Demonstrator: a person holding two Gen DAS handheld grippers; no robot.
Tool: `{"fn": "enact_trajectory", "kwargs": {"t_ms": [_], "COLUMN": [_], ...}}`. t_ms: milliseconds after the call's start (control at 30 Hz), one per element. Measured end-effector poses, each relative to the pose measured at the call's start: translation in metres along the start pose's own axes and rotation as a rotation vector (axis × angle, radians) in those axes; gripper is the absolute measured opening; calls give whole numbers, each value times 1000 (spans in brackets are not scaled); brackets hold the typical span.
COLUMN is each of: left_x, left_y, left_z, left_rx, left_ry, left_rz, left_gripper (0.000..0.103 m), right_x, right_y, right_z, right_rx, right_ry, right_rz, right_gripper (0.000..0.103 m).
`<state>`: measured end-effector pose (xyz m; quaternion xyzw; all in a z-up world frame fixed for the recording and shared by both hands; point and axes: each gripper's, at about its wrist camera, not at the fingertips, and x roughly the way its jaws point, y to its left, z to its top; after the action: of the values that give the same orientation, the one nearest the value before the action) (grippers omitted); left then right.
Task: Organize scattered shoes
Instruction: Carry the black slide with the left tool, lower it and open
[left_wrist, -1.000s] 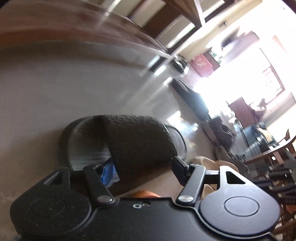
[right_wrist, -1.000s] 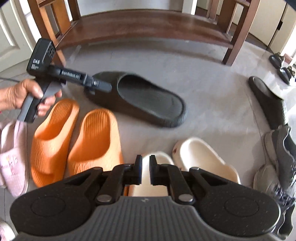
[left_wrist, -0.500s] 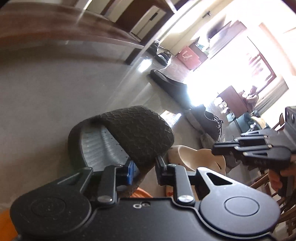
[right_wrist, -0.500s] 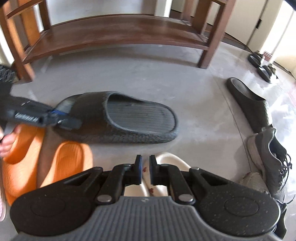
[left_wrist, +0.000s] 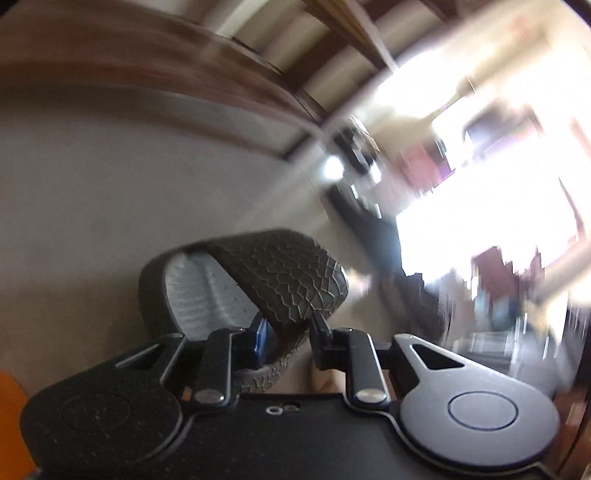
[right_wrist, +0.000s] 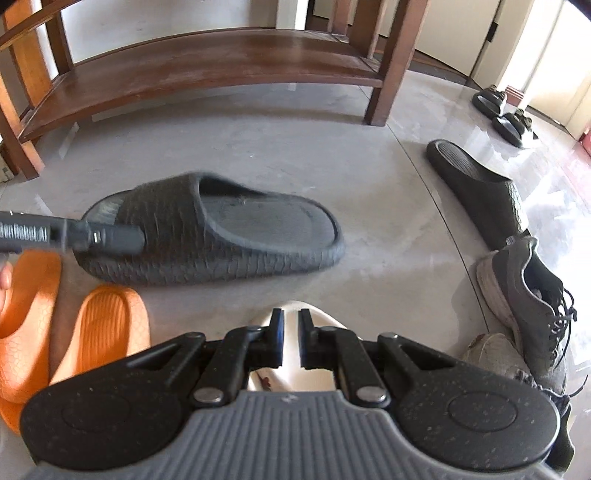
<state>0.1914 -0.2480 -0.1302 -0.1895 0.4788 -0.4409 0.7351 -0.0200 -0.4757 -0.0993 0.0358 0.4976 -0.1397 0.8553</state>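
Jaws that stood apart a second ago now clamp the left tool (left_wrist: 286, 334) on the dark slipper (right_wrist: 207, 236) – gripped at its strap, sole near the floor (right_wrist: 295, 147). Carrying can begin; the right tool (right_wrist: 288, 338) hangs closed, empty, over a cream slipper (right_wrist: 291, 369).

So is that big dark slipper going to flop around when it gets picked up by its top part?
Probably not much. The dark slipper has a thick sole and its scaly strap keeps its arch in the left gripper, so it looks like stiff foam. It seems light. Held at the toe end, its heel may droop.
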Motion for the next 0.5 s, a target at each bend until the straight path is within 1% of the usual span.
{"fn": "enact_trajectory", "kwargs": {"t_ms": [67, 100, 167, 200, 300, 433, 500], "left_x": [4, 8, 18, 26, 43, 62, 70], "left_y": [-3, -5, -9, -12, -17, -22, -26], "left_z": [-5, -9, -16, -21, -34, -44, -47], "left_rx": [-89, -117, -144, -145, -146, -172, -176], "left_ry": [-59, -74, -80, -73, -42, -6, 3], "left_rz": [21, 27, 36, 39, 35, 22, 31], "left_gripper": [21, 21, 20, 18, 17, 16, 16], "right_x": [0, -1, -4, -6, -8, -8, -7], "right_y": [-5, -6, -11, -13, -17, -25, -29], "right_z": [0, 0, -1, -2, -8, -22, -29], "right_rx": [4, 6, 15, 17, 14, 15, 23], "right_ry": [-1, -3, -9, -12, -10, 18, 33], "right_rz": [-6, -10, -16, -19, -30, -43, -48], "right_gripper": [11, 11, 11, 11, 11, 11, 11]}}
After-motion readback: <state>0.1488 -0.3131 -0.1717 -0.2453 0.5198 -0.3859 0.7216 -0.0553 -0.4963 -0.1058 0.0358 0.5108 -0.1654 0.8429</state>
